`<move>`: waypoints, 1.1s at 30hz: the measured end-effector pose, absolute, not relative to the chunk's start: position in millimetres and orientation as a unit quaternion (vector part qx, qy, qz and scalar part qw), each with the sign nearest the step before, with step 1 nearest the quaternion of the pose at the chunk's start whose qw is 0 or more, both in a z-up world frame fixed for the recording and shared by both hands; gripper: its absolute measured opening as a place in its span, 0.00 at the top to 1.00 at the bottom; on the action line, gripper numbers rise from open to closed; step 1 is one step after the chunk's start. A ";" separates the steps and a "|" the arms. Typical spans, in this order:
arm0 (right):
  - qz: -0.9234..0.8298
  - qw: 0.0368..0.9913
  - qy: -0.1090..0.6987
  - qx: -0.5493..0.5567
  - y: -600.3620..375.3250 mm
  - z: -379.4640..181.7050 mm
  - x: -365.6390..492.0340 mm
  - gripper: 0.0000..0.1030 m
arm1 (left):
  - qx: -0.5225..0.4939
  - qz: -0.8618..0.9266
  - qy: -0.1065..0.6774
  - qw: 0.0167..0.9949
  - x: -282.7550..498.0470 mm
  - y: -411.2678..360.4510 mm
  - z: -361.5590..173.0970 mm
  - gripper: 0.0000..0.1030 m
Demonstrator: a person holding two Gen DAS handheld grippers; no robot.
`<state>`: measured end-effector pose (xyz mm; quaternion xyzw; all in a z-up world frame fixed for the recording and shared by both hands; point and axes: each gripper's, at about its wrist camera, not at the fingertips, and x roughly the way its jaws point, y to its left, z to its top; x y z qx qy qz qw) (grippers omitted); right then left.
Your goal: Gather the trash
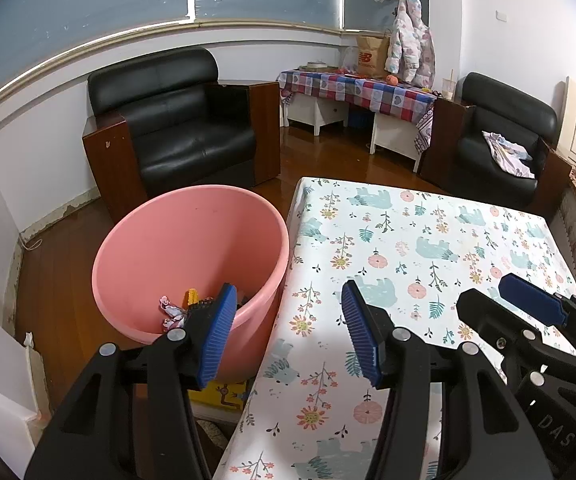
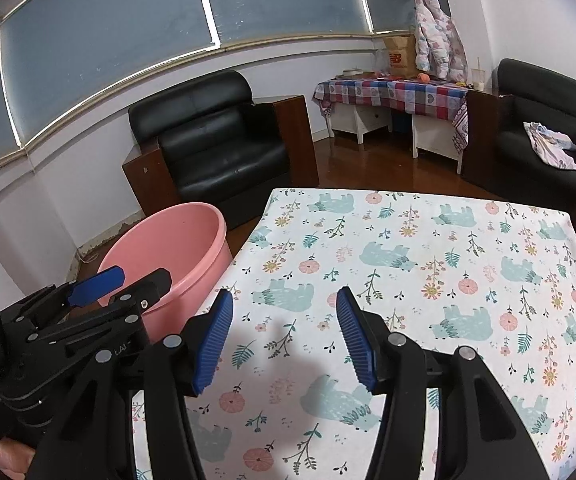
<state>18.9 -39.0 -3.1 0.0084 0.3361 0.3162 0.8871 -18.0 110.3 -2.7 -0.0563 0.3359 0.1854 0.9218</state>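
Your left hand-held gripper (image 1: 288, 332) hangs with its blue pads spread wide and nothing between them, straddling the left edge of the bench (image 1: 420, 240): one pad sits over the pink bucket (image 1: 175, 248), the other over the floral cloth. Your right hand-held gripper (image 2: 283, 340) is also wide apart and empty, poised above the near part of the bench just inside the left edge. In the left wrist view you see it to the right of your left one, close beside it.

The pink bucket stands on the wooden floor, touching or nearly touching the bench's left edge, near its far left corner. The trash (image 1: 179, 308) lies at the bottom of the bucket: a few small scraps, one yellow-orange, one pale and patterned, partly hidden behind your left pad.

The cloth on the bench, printed with bears and flowers, shows only the shadows of your grippers. Beyond the far edge sits a black armchair (image 1: 183, 128) against the wall.
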 end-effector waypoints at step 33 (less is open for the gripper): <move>0.312 0.888 0.339 0.014 -41.9 0.2 21.5 0.48 | -0.051 0.179 0.340 0.922 -17.1 106.7 -2.2 0.46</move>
